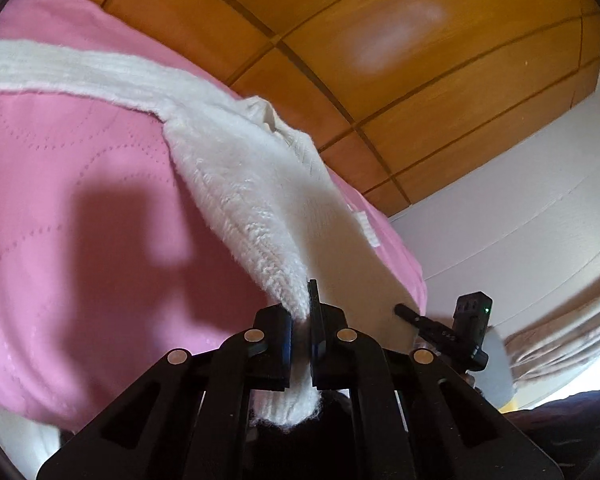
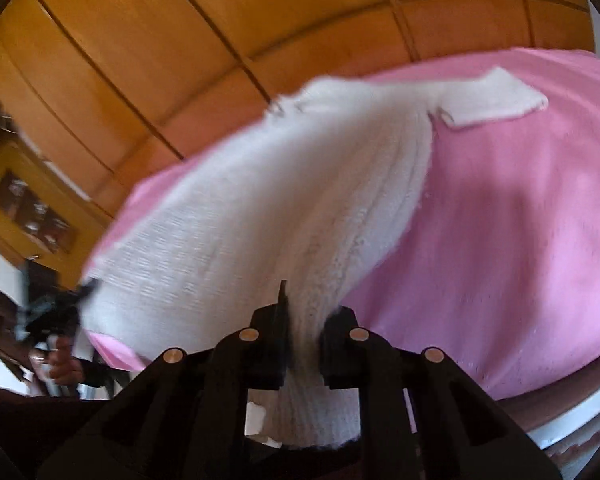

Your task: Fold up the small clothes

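Note:
A small white knit sweater (image 1: 256, 192) hangs stretched over a pink quilted bed cover (image 1: 80, 208). My left gripper (image 1: 302, 320) is shut on one bottom corner of it. My right gripper (image 2: 304, 320) is shut on the other corner of the sweater (image 2: 284, 208). One sleeve (image 1: 68, 68) lies flat on the cover; in the right wrist view a sleeve (image 2: 496, 100) lies on the pink cover (image 2: 520, 220). The right gripper also shows in the left wrist view (image 1: 440, 328), and the left one, blurred, in the right wrist view (image 2: 56, 308).
A wooden panelled wall (image 1: 400, 60) runs behind the bed. A white wall (image 1: 520, 200) and pale curtain (image 1: 560, 340) lie to the right. A dark shelf with objects (image 2: 32, 208) stands at the left. The bed edge (image 2: 560, 412) curves at lower right.

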`<state>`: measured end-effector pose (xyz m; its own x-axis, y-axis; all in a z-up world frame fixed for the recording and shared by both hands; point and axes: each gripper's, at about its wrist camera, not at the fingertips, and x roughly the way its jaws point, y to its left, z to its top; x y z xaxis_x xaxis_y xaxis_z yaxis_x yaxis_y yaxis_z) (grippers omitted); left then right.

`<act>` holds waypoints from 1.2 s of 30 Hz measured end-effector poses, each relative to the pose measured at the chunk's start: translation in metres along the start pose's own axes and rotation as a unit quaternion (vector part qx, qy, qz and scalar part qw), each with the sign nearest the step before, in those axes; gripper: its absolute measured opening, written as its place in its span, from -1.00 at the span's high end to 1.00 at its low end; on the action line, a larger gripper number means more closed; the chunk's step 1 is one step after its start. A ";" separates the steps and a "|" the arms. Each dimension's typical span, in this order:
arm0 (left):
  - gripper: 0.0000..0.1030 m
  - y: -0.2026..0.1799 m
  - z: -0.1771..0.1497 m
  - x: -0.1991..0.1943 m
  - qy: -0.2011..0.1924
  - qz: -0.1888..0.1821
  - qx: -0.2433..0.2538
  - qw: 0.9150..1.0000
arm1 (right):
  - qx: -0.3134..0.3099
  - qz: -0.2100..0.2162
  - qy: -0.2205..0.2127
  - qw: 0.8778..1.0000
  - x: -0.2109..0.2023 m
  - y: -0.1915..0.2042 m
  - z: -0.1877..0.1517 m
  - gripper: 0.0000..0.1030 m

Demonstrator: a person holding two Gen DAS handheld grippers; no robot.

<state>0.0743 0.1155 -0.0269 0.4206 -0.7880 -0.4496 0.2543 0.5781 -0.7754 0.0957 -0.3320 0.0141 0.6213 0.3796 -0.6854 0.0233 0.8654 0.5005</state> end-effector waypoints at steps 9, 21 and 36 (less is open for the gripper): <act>0.90 0.059 -0.046 0.030 0.056 0.157 -0.046 0.985 | -0.013 -0.100 0.106 0.989 0.033 -0.036 -0.039 0.80; -0.30 -0.010 0.018 0.041 -0.059 0.192 0.087 0.976 | -0.019 -0.110 0.024 0.994 0.023 -0.023 -0.007 0.03; -0.06 -0.006 0.019 0.122 0.008 0.280 0.136 0.950 | -0.002 -0.150 -0.032 0.988 0.031 -0.061 0.022 -0.01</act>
<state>0.1409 0.0202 -0.0685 0.5441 -0.3423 -0.7660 0.2100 0.9395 -0.2707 0.1303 -0.3805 -0.0261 0.6344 0.0841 -0.7684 0.2112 0.9374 0.2770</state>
